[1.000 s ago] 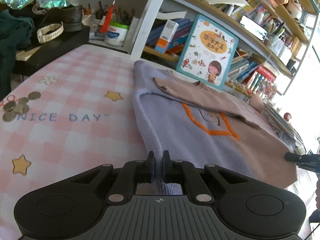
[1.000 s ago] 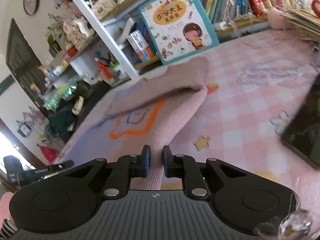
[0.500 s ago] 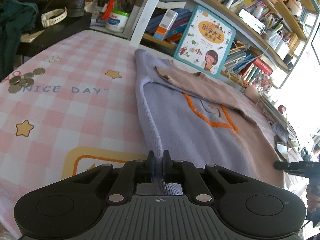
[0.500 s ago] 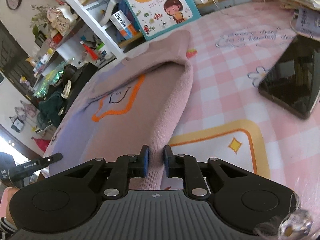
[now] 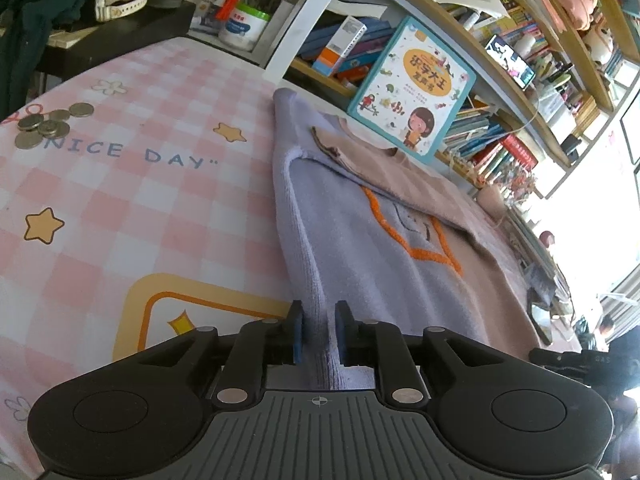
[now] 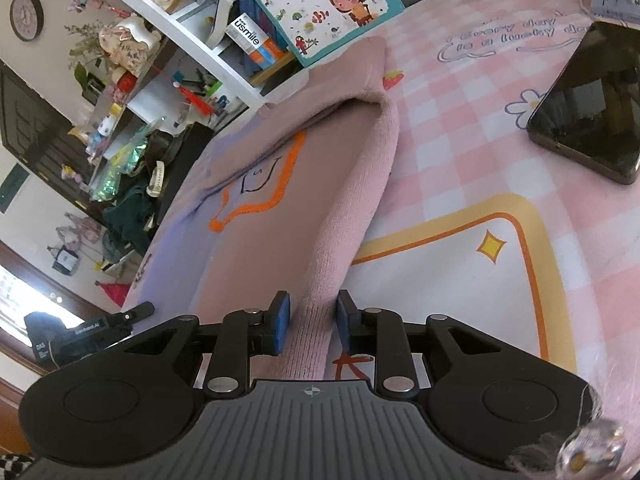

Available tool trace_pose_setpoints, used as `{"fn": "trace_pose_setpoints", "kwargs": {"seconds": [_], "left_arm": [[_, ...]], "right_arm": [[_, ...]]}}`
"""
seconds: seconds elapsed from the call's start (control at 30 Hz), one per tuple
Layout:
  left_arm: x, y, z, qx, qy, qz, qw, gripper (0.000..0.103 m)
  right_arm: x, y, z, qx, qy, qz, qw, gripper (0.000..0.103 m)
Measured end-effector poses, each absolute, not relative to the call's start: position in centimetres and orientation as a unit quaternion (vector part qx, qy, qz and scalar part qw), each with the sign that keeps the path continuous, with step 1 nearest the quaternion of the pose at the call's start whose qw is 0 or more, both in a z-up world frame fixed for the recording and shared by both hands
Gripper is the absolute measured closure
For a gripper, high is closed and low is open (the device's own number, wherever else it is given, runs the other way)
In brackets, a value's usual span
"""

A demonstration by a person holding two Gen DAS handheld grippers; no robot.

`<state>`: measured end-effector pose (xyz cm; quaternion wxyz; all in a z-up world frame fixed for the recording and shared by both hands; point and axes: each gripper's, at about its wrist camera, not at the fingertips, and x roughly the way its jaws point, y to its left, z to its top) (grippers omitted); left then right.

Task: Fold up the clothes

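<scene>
A pink checked tablecloth [image 5: 120, 208] fills the frame. At bottom centre, the left gripper [image 5: 319, 330] and right gripper [image 6: 310, 328] stand parted around loose edges of the sweater [image 5: 360, 264], which stretches upward toward a picture book [image 5: 412, 88]

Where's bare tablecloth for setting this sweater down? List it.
Free: checks between the coins and the sweater; the yellow-framed patch between sweater and phone. Crowded: the back edge by the picture book and shelves.
</scene>
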<state>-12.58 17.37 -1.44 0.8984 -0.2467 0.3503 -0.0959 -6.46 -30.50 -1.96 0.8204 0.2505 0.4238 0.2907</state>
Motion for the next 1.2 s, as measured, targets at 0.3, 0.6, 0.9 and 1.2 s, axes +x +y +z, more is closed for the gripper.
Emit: {"fn": "trace_pose_setpoints", "kwargs": {"seconds": [0.3, 0.6, 0.9, 1.2], "left_arm": [[-12.8, 16.9, -0.9, -0.234, 0.353, -0.108, 0.900, 0.072], [-13.2, 16.7, -0.9, -0.208, 0.356, -0.106, 0.905, 0.097], [-15.5, 19.3, -1.6, -0.325, 0.331, -0.147, 0.874, 0.098], [-10.6, 20.6, 1.1, -0.432, 0.204, -0.193, 0.857, 0.098]], "right_arm": [[-6.3, -30.5, -1.9, 0.250, 0.426, 0.293, 0.818, 0.080], [-6.8, -30.4, -1.8, 0.227, 0.427, 0.295, 0.824, 0.091], [-8.3, -32.1, -1.9, 0.296, 0.427, 0.323, 0.791, 0.093], [-3.2, -33.1, 2.5, 0.416, 0.280, 0.389, 0.773, 0.093]]}}
